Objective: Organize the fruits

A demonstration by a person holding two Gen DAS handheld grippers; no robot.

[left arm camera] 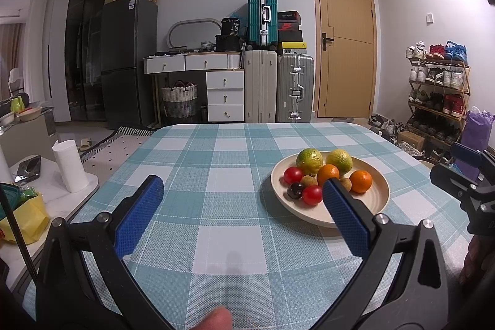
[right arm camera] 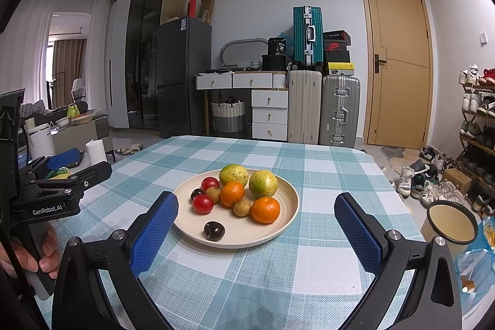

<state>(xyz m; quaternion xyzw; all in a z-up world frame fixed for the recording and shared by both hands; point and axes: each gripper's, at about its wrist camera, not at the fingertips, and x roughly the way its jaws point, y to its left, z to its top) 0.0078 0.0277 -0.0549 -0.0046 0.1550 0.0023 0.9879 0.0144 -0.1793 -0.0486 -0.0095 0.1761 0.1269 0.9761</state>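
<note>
Left gripper [left arm camera: 243, 197]: jaws spread wide and empty above the checked cloth [left arm camera: 216, 163]; blue pads [left arm camera: 139, 215] flank bare cloth, the right-hand pad overlapping the near rim of the plate at 2 o'clock in the left wrist view.
Paper roll [left arm camera: 69, 166]: upright on a side table at 9 o'clock, off the cloth.
Cloth: teal-and-white check covering the table in both views.
Plate [right arm camera: 287, 206]: cream, round, on the cloth at 12 o'clock in the right wrist view, between the right gripper's pads and just beyond them.
Fruit on plate: two green-yellow citrus [right arm camera: 233, 174] [right arm camera: 263, 183] side by side at the plate's far side; one orange [right arm camera: 232, 194] in the middle, touching both; a second orange [right arm camera: 265, 209] toward 3 o'clock; two red fruits [right arm camera: 210, 184] [right arm camera: 203, 204] at 9 o'clock with a dark fruit [right arm camera: 197, 193] between them; two small tan fruits [right arm camera: 213, 195] [right arm camera: 242, 207] beside the middle orange; a dark plum [right arm camera: 214, 231] alone at 6 o'clock, apart from the rest.
Right gripper [right arm camera: 255, 225]: jaws spread wide, holding nothing, low over the cloth.
Mug [right arm camera: 450, 225]: cream with a dark rim, at 3 o'clock beside the table's right edge.
Background: fridge [right arm camera: 182, 76], drawers [right arm camera: 269, 113], suitcases [right arm camera: 338, 110], door [right arm camera: 399, 61], shoe rack [left arm camera: 439, 88].
</note>
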